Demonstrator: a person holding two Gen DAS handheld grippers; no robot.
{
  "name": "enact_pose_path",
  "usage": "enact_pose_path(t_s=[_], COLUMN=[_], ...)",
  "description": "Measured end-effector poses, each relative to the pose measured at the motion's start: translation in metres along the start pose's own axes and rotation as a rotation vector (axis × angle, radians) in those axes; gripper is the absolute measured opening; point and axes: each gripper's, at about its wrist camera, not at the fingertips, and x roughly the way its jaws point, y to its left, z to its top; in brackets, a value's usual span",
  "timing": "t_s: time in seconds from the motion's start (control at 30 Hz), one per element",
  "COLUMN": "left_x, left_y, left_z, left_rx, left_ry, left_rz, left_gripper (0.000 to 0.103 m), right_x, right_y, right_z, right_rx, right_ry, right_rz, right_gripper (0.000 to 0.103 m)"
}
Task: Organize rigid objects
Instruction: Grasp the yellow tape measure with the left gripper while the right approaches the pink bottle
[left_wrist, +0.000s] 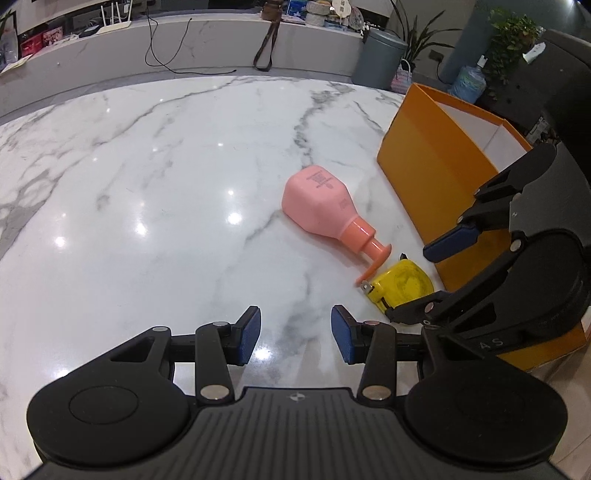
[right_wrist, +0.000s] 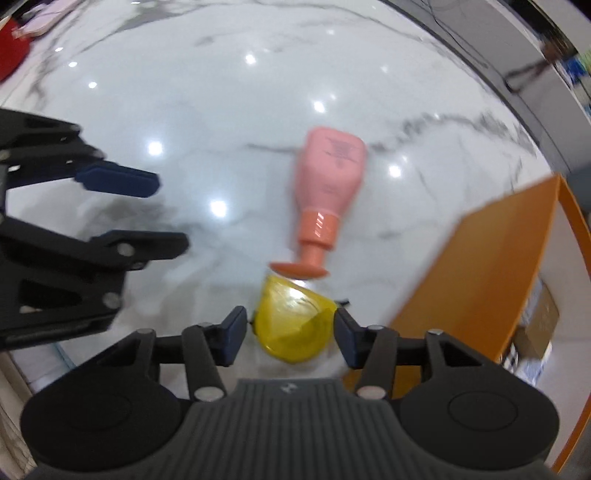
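Note:
A pink pump bottle (left_wrist: 319, 201) lies on its side on the white marble table (left_wrist: 147, 184), its orange pump head pointing at a yellow tape measure (left_wrist: 402, 282). An orange box (left_wrist: 424, 155) stands to their right. My left gripper (left_wrist: 295, 332) is open and empty over the table, left of the tape measure. My right gripper (right_wrist: 290, 328) is open with a finger on each side of the tape measure (right_wrist: 293, 325), which lies on the table. The bottle (right_wrist: 330, 177) lies just beyond it. The right gripper also shows in the left wrist view (left_wrist: 421, 280).
The orange box (right_wrist: 491, 266) is open on top and white inside. A marble counter (left_wrist: 221, 40) with cables, a bag strap and small items runs behind the table. A grey bin (left_wrist: 380, 55) and plants stand at the back right.

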Motion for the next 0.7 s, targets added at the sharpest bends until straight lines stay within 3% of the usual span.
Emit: enact_pose_path(t_s=[0.17, 0.27, 0.53, 0.7], left_x=[0.0, 0.0, -0.002, 0.002], left_y=[0.003, 0.005, 0.027, 0.03], left_z=[0.0, 0.0, -0.001, -0.002], left_rx=[-0.02, -0.037, -0.219, -0.249], left_ry=[0.004, 0.013, 0.055, 0.079], left_rz=[0.0, -0.007, -0.077, -0.106], left_gripper=[0.051, 0.051, 0.051, 0.052], right_x=[0.016, 0.01, -0.004, -0.004], right_y=[0.003, 0.016, 0.049, 0.046], right_z=[-0.003, -0.003, -0.001, -0.001], right_rx=[-0.019, -0.052, -0.139, -0.173], right_ry=[0.024, -0.02, -0.19, -0.182], right_rz=[0.015, 0.002, 0.12, 0.106], right_gripper=[0.061, 0.055, 0.053, 0.058])
